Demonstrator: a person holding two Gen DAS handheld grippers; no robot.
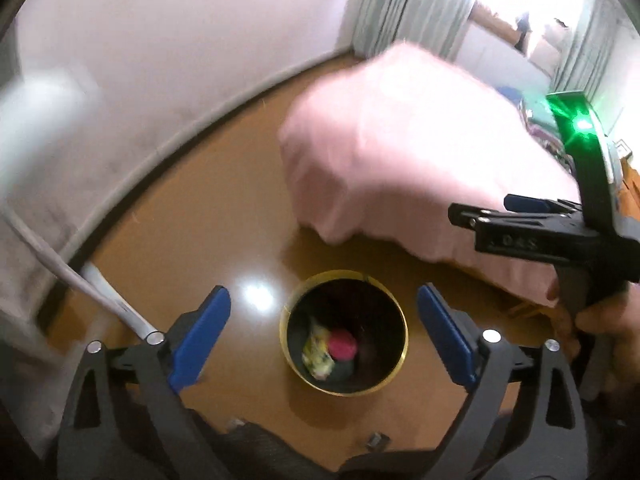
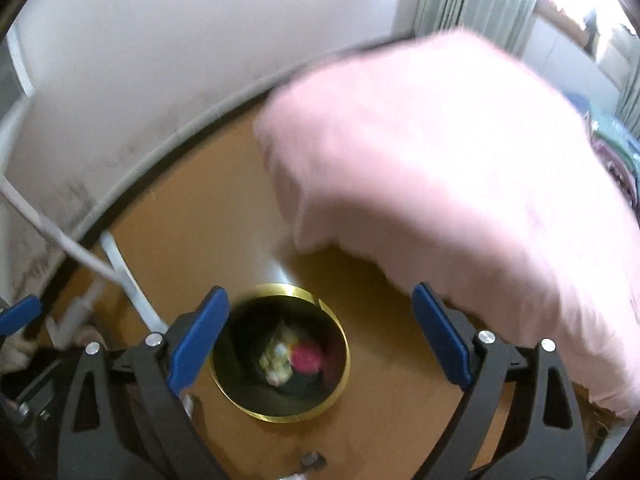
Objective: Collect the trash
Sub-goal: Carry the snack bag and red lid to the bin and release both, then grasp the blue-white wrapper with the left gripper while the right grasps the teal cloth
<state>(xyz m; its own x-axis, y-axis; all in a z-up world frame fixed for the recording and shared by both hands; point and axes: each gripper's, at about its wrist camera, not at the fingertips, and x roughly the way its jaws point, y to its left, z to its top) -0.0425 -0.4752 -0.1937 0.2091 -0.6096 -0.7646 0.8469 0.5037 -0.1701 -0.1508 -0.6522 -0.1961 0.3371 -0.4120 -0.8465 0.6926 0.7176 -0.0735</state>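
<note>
A round black bin with a gold rim (image 1: 285, 322) stands on the wooden floor below both grippers; it also shows in the right wrist view (image 2: 344, 360). Inside lie a crumpled yellow-white wrapper (image 1: 317, 350) (image 2: 277, 358) and a pink-red round piece (image 1: 342, 344) (image 2: 306, 357). My left gripper (image 1: 322, 336) is open and empty, high above the bin. My right gripper (image 2: 320, 338) is open and empty, also above the bin. The right gripper also shows from the side at the right of the left wrist view (image 1: 480, 216).
A pink blanket-covered bed (image 1: 400, 152) (image 2: 460, 184) overhangs the floor to the right of the bin. A white cable (image 1: 100, 292) (image 2: 120, 280) runs along the floor at left by the wall. Curtains and a bright window are at far right.
</note>
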